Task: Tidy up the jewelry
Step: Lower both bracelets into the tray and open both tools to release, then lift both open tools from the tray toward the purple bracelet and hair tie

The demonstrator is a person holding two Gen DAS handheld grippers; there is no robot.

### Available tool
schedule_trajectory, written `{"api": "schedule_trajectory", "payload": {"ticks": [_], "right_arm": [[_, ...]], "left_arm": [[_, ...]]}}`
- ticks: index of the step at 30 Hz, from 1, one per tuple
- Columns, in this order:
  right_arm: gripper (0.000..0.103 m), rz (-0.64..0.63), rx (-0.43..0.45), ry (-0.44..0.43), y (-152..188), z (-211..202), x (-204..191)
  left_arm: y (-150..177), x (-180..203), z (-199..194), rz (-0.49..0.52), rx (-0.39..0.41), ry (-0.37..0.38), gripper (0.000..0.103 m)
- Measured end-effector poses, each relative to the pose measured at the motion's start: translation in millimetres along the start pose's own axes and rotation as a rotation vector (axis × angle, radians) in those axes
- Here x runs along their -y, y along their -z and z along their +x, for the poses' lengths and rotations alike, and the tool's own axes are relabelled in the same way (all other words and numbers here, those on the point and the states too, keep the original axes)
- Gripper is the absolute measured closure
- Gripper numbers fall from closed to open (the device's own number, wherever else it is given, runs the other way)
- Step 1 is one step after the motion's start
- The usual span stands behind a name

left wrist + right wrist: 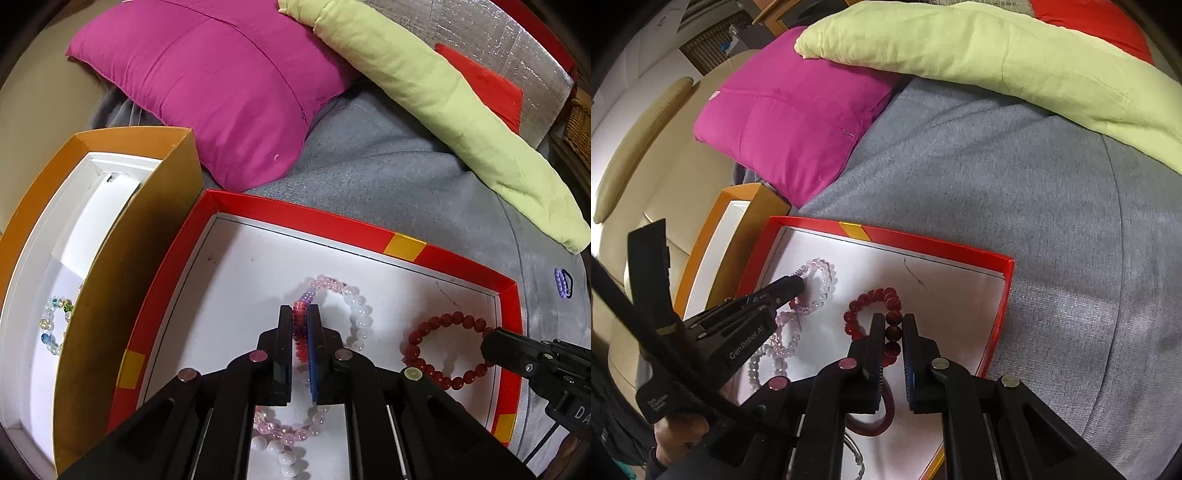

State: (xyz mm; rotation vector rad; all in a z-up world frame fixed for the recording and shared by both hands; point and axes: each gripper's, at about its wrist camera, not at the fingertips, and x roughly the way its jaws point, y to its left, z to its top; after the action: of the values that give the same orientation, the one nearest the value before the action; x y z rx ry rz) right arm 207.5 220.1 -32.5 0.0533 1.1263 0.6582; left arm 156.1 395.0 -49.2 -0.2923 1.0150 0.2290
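Note:
A red-rimmed tray [321, 218] with a white floor holds several bead bracelets. My left gripper [300, 314] is shut on a dark pink bead bracelet [300, 332] that tangles with a pink and white bracelet [358, 314]. It also shows in the right wrist view [798, 286]. My right gripper [892, 325] is closed on the red bead bracelet [864, 306], with its beads between the pads. That bracelet lies at the tray's right [443, 350]. The right gripper's tip [495, 343] touches it.
An orange box [147, 229] with a white lining stands left of the tray and holds a pale multicoloured bracelet [51, 325]. A small purple beaded item [562, 283] lies on the grey blanket [1034, 221]. A magenta pillow [221, 85] and a green one [443, 107] lie behind.

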Motion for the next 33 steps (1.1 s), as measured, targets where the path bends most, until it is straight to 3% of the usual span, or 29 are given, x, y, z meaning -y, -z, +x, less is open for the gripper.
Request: {"api": "schedule_trajectory", "payload": {"ticks": [19,21,25,28,30,32,33], "right_arm": [[0.09,-0.055,0.001,0.047,-1,5,-5],[0.08,-0.065,0.014,0.056,-1,1,-6],[0.075,-0.068,0.039,0.058,0,-13,-4],[0.061,-0.085,0.069,0.062,5,-31,-2],[0.04,-0.107,0.106,0.076,13,-46,-2],[0.037,-0.144,0.127,0.097,22,-60,-1],[0.037,-0.156,0.131,0.107,28,-66,1]], "left_arm": [[3,-2,-7,0.03,0.024,-0.072,0.095],[5,-3,-13,0.031,0.04,-0.08,0.092],[6,-5,-30,0.011,0.087,-0.104,0.066],[11,0,-50,0.004,0.123,-0.104,0.063],[16,6,-62,0.003,0.138,-0.1,0.062],[23,14,-76,0.006,0.157,-0.104,0.06],[27,22,-83,0.009,0.167,-0.102,0.054]]}}
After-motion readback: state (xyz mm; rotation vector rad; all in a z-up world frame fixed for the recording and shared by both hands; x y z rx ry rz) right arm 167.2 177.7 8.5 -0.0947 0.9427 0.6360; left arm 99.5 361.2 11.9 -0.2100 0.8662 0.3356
